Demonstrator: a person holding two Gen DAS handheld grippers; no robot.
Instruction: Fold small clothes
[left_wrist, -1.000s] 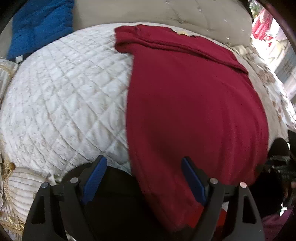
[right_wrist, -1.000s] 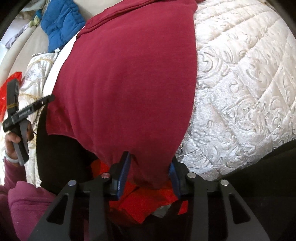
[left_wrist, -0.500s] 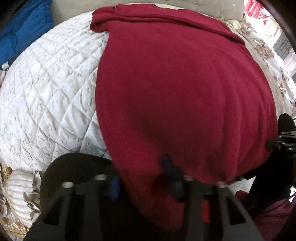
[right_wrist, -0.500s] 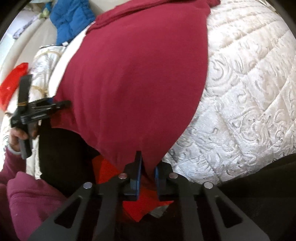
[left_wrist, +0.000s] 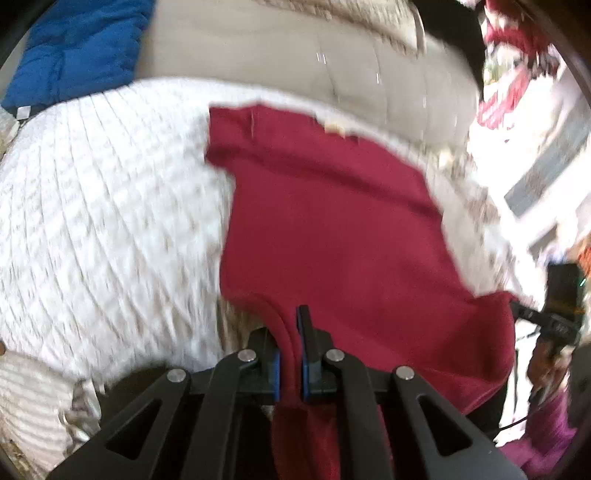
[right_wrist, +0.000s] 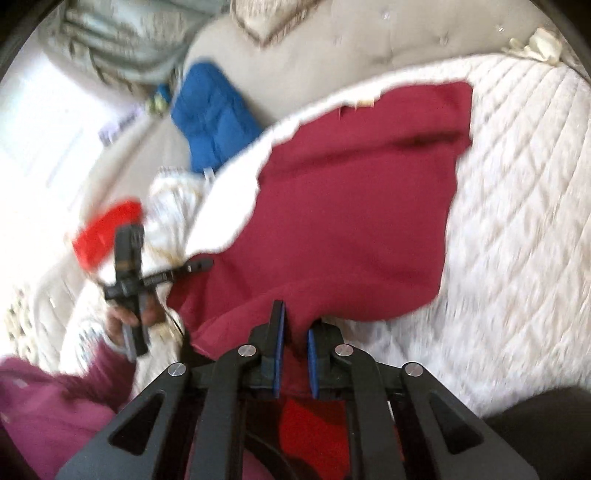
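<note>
A dark red garment (left_wrist: 332, 221) lies on a white quilted bed cover (left_wrist: 103, 221), its far end folded near the headboard. My left gripper (left_wrist: 290, 332) is shut on the garment's near left edge, cloth pinched between the blue pads. In the right wrist view the same garment (right_wrist: 351, 206) is lifted at its near edge, and my right gripper (right_wrist: 293, 332) is shut on that hem. The left gripper (right_wrist: 129, 266) shows at the left of the right wrist view, at the garment's other near corner. Both views are motion-blurred.
A blue cushion (left_wrist: 74, 55) lies at the bed's far left, also in the right wrist view (right_wrist: 214, 114). A beige padded headboard (left_wrist: 295, 66) runs behind the bed. A red object (right_wrist: 107, 232) sits at the left bedside. A magenta sleeve (right_wrist: 55, 398) is at lower left.
Both grippers closed on the garment's near hem and lifted it up and forward, away from the bed's near edge. The near part of the garment now hangs raised off the quilt.
</note>
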